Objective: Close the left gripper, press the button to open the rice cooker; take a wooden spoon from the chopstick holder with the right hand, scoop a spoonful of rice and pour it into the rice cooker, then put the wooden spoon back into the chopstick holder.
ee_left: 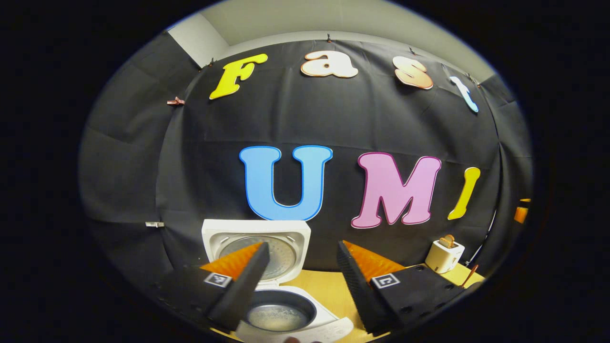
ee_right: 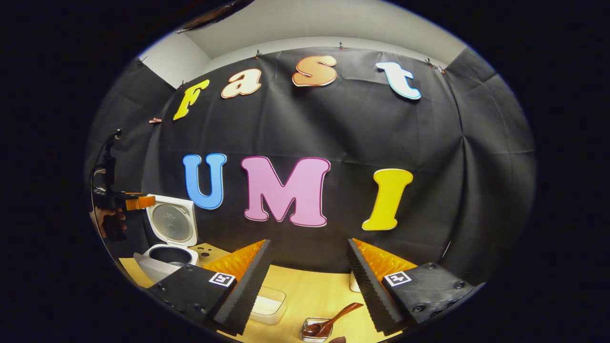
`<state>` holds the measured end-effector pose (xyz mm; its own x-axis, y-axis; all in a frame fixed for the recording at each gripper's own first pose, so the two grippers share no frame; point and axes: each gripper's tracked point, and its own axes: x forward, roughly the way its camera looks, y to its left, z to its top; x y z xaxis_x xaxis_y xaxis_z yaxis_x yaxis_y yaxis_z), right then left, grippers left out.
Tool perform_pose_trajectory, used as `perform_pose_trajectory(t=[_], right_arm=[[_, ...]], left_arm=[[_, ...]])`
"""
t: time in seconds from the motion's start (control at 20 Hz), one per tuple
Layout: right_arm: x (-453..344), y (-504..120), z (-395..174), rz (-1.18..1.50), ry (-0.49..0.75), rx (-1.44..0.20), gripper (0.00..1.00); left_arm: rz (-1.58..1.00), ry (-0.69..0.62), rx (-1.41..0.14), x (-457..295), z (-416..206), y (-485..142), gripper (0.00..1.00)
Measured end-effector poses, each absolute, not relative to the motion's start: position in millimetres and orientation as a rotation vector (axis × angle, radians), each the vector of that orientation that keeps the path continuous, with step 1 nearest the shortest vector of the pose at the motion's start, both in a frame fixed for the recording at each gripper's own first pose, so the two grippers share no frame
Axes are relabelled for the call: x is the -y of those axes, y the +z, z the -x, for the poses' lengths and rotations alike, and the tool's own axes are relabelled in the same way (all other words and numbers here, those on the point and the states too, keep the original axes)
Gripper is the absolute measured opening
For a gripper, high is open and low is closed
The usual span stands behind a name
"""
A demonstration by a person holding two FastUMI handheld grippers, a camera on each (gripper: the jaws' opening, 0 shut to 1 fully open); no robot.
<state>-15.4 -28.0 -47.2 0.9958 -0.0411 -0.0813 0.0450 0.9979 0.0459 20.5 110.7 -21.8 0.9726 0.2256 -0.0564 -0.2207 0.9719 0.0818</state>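
Wooden spoon (ee_right: 333, 320) handle up-right

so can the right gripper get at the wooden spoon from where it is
Probably yes. The right gripper is open and holds nothing, and the wooden spoon leans in its small holder just below and ahead of the fingers, handle tilted up, with bare table between them.

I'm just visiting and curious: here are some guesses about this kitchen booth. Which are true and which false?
1. The rice cooker has its lid up. True.
2. The right gripper is clamped on the wooden spoon. False: its jaws stand open and the spoon rests in a small clear holder on the table.
3. The left gripper is open. True.
4. The toaster is black. False: it is white.
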Motion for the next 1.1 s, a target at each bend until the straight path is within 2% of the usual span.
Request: perform_pose_trajectory(t=[0.05, 0.4, 1.1], right_arm=[[31, -57, 18, -0.058, -0.05, -0.098, 0.97], [50, -144, 33, -0.037, -0.058, -0.252, 0.97], [73, -314, 17, -0.263, -0.047, -0.538, 0.97]], left_arm=[[-0.071, 0.216, -0.055, -104, -17, -18, 0.94], [-0.038, 0.197, -0.075, -82, -8, -20, 0.95], [-0.083, 0.208, -0.141, -66, 8, -26, 0.95]])
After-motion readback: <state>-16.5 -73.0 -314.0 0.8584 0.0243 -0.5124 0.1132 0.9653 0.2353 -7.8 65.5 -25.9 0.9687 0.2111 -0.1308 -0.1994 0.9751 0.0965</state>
